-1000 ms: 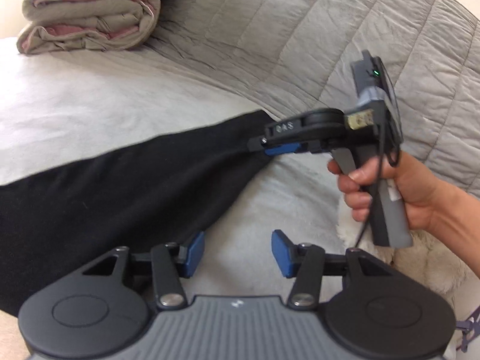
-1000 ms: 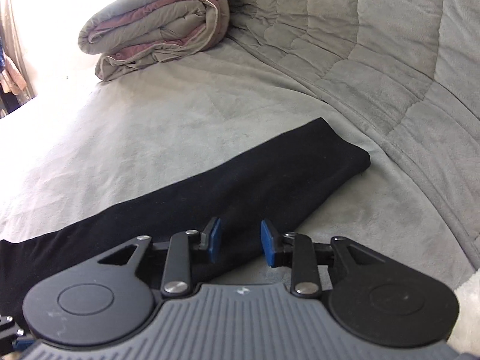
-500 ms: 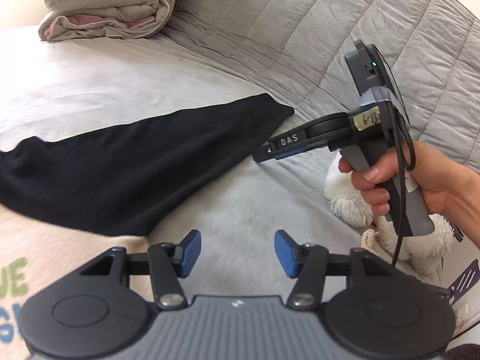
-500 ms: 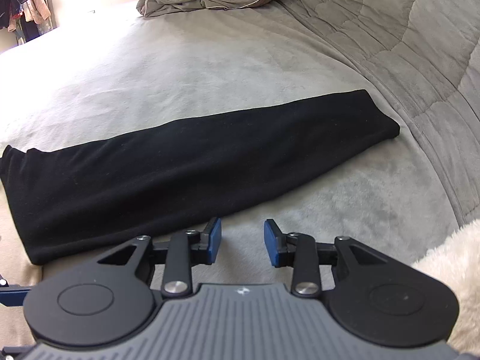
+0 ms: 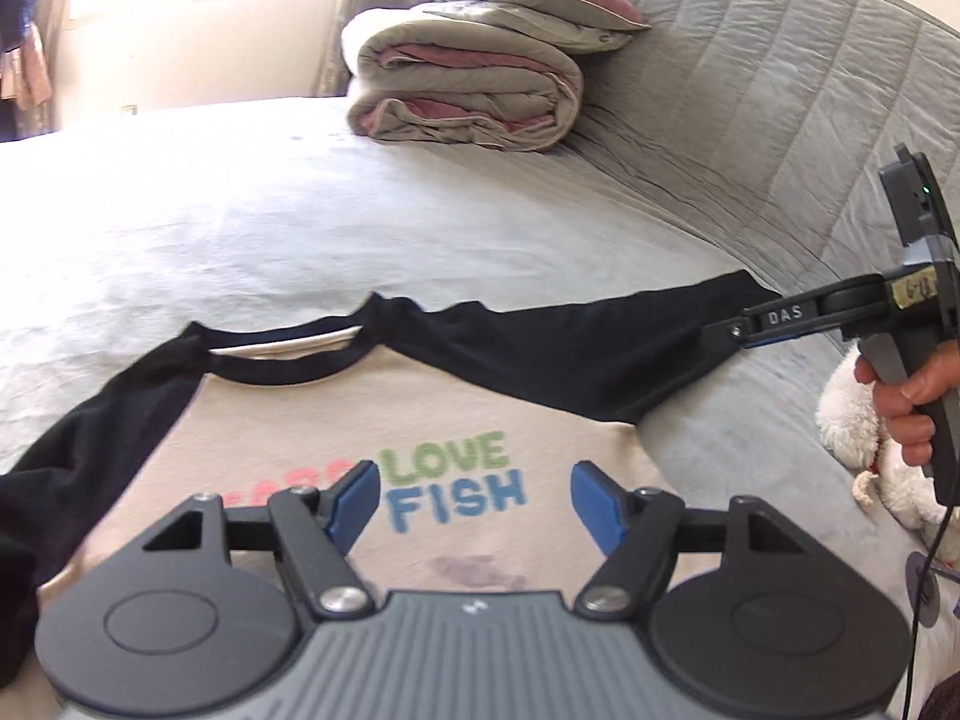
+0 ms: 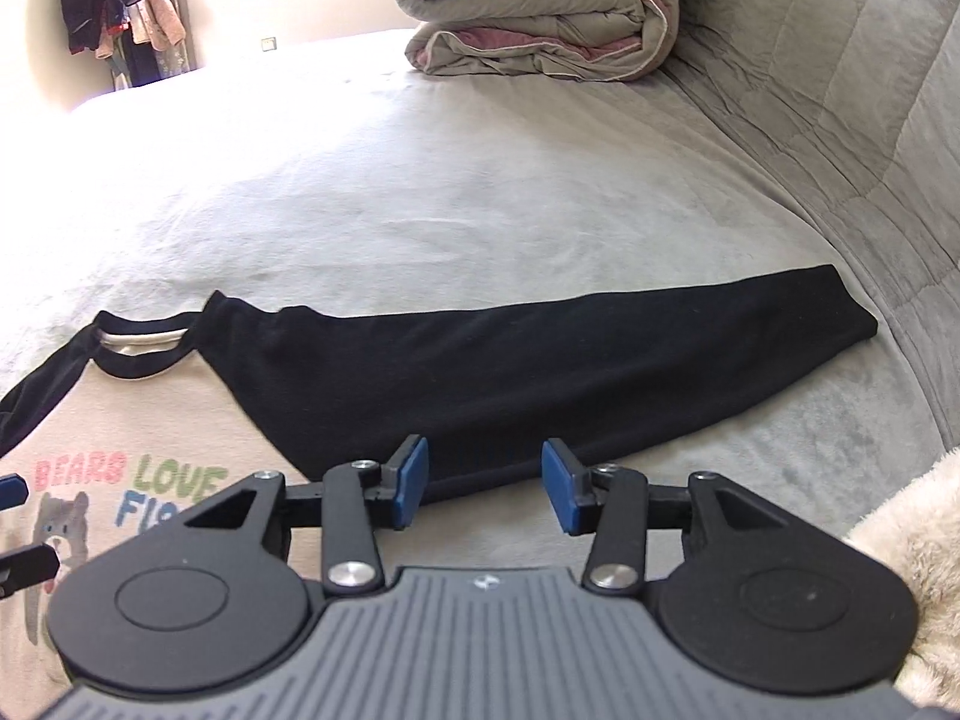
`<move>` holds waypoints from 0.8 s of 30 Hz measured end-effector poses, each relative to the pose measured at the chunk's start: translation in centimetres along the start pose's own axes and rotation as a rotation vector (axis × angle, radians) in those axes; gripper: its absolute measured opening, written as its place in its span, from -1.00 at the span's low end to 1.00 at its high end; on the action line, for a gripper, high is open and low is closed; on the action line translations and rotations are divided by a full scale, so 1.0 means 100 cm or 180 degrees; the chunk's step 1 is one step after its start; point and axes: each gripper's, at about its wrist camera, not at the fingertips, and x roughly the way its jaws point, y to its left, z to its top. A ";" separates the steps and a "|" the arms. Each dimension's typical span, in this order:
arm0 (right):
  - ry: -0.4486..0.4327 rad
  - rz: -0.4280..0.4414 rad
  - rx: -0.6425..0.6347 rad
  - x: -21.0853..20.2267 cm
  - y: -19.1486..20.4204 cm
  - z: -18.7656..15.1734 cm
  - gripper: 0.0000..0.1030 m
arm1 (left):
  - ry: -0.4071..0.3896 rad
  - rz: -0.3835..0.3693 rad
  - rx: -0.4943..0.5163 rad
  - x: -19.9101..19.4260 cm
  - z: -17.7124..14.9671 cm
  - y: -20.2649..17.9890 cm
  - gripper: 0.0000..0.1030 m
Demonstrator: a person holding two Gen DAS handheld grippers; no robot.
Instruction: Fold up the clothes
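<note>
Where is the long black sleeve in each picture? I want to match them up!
Left wrist view: the long black sleeve runs across the middle right, from the shirt's neckline to its cuff near the right gripper at the right edge.
Right wrist view: the sleeve stretches across the middle, with its cuff on the right.
Shared landmark: the folded comforter at the top of both.

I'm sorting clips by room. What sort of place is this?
Most likely a bedroom: a bed bears the shirt, a folded comforter lies at its head, and clothes hang beyond.
</note>
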 end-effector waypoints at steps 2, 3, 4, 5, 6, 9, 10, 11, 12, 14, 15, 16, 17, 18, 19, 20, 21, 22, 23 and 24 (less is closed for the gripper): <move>-0.0023 0.0076 -0.0040 -0.005 0.018 0.000 -0.07 | -0.0039 0.0185 -0.0079 -0.019 -0.004 0.024 0.46; -0.0032 0.0119 -0.0063 -0.008 0.028 0.000 -0.07 | -0.0051 0.0272 -0.0138 -0.027 -0.006 0.037 0.47; -0.0040 0.0161 -0.0086 -0.010 0.037 0.000 -0.06 | -0.0063 0.0361 -0.0210 -0.035 -0.009 0.050 0.47; -0.0041 0.0208 -0.0114 -0.011 0.047 0.000 -0.05 | -0.0074 0.0451 -0.0281 -0.043 -0.011 0.063 0.48; -0.0042 0.0255 -0.0142 -0.012 0.057 -0.001 -0.05 | -0.0087 0.0549 -0.0364 -0.050 -0.014 0.077 0.48; -0.0047 0.0399 -0.0224 -0.015 0.086 -0.002 -0.03 | -0.0124 0.0841 -0.0620 -0.071 -0.024 0.116 0.48; -0.0049 0.0448 -0.0251 -0.016 0.095 -0.002 -0.01 | -0.0133 0.0927 -0.0740 -0.077 -0.028 0.130 0.48; -0.0051 0.0497 -0.0278 -0.016 0.104 -0.003 0.01 | -0.0142 0.1010 -0.0881 -0.082 -0.032 0.144 0.48; -0.0052 0.0551 -0.0307 -0.017 0.114 -0.003 0.02 | -0.0151 0.1093 -0.1022 -0.087 -0.035 0.158 0.48; -0.0045 0.0663 -0.0378 -0.016 0.133 -0.004 0.03 | -0.0161 0.1217 -0.1342 -0.095 -0.043 0.185 0.48; -0.0042 0.0719 -0.0413 -0.016 0.143 -0.004 0.03 | -0.0157 0.1233 -0.1542 -0.096 -0.047 0.197 0.48; -0.0038 0.0775 -0.0448 -0.015 0.152 -0.005 0.03 | -0.0153 0.1248 -0.1742 -0.097 -0.051 0.210 0.48; -0.0021 0.0825 -0.0486 -0.014 0.162 -0.005 0.03 | -0.0157 0.1220 -0.1942 -0.096 -0.056 0.221 0.47; -0.0005 0.0875 -0.0523 -0.013 0.172 -0.005 0.03 | -0.0181 0.1148 -0.2129 -0.095 -0.062 0.230 0.44; 0.0006 0.0929 -0.0560 -0.012 0.181 -0.005 0.03 | -0.0213 0.1060 -0.2266 -0.092 -0.067 0.236 0.44; 0.0016 0.0983 -0.0596 -0.011 0.190 -0.006 0.04 | -0.0245 0.0968 -0.2377 -0.089 -0.073 0.241 0.43; 0.0018 0.1038 -0.0626 -0.011 0.199 -0.007 0.05 | -0.0273 0.0862 -0.2508 -0.085 -0.080 0.246 0.43; 0.0011 0.1094 -0.0638 -0.010 0.205 -0.007 0.07 | -0.0270 0.0763 -0.2639 -0.079 -0.086 0.250 0.41; 0.0004 0.1150 -0.0649 -0.010 0.212 -0.008 0.08 | -0.0251 0.0673 -0.2763 -0.074 -0.091 0.254 0.34; -0.0003 0.1206 -0.0660 -0.009 0.218 -0.008 0.09 | -0.0256 0.0609 -0.2884 -0.069 -0.095 0.257 0.27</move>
